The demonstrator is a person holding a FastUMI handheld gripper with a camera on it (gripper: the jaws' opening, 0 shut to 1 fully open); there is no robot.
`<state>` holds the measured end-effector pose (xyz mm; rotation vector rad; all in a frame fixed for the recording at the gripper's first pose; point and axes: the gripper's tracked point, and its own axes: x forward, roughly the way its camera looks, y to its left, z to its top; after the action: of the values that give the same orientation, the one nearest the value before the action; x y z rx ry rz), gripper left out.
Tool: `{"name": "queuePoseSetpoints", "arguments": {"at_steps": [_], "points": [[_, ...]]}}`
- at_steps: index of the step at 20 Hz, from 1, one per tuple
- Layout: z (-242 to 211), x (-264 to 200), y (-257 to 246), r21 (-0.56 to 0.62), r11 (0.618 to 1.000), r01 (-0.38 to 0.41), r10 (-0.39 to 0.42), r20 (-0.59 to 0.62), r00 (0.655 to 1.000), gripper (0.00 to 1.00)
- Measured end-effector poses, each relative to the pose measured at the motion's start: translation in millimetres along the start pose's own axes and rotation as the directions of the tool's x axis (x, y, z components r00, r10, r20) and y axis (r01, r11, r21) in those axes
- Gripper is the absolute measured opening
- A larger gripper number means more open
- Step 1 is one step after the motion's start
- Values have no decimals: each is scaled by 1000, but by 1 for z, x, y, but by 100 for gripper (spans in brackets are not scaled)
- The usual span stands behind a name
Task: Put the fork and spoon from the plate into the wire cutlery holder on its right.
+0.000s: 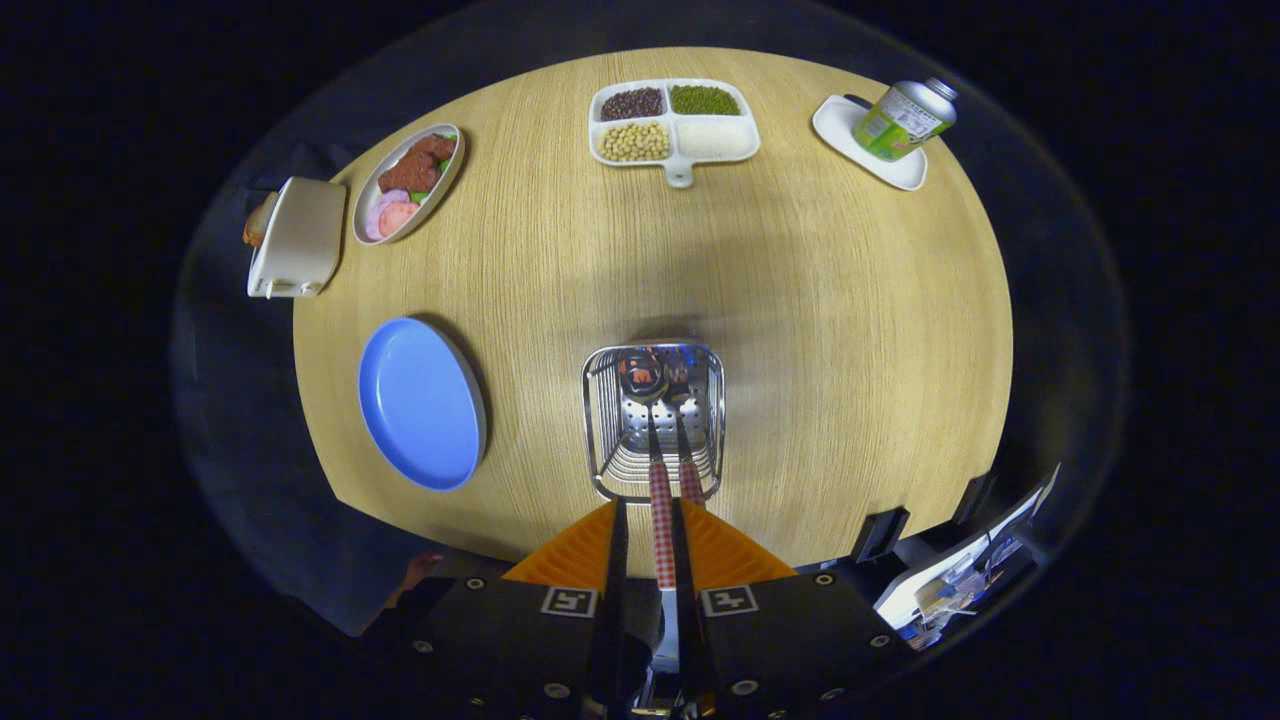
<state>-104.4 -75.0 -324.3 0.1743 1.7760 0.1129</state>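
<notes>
1. I am holding my tool (661, 520) straight above the wire cutlery holder (654, 420), which is standing on the tabletop (820, 300) just to the right of the blue plate (420, 403); the plate is lying bare, with no cutlery left on it.
2. The orange fingers (575, 550) are pressed close together and pinching a red-checked handle (661, 530) between them; its dark shaft is reaching down into the holder, with the working end near the perforated floor.
3. A second red-checked handle (691, 480) is leaning just beside the first, already inside the holder; which of the two is the fork and which the spoon I cannot tell, since the heads are blurred by reflections at the bottom.
4. I am judging this to be the last step: the second piece is being lowered in and is only waiting for release.
5. The next move is calling for a gentle spreading of the fingers so the handle drops against the wire rim; then a straight lift upward, keeping clear of both handles so neither is dragged out or the holder tipped.
</notes>
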Motion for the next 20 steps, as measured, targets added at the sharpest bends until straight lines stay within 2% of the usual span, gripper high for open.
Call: {"name": "queuePoseSetpoints", "arguments": {"at_steps": [5, 6, 10, 11, 12, 13, 15, 16, 20], "points": [[20, -36, 12, 6, 999, -34, 32, 212, 977, 37], [24, -44, 14, -2, 999, -36, 35, 255, 966, 43], [39, -77, 15, -18, 1000, -6, 13, 433, 901, 67], [41, -91, 13, -20, 1000, -8, 16, 477, 879, 69], [47, -101, 13, -25, 1000, -6, 18, 522, 853, 75], [52, -112, 15, -30, 1000, 2, 16, 572, 820, 78], [60, -131, 17, -46, 999, 27, 11, 669, 743, 86], [64, -138, 23, -55, 998, 39, 13, 720, 694, 91], [81, -189, 34, -74, 996, 53, 40, 877, 479, 95]]}}
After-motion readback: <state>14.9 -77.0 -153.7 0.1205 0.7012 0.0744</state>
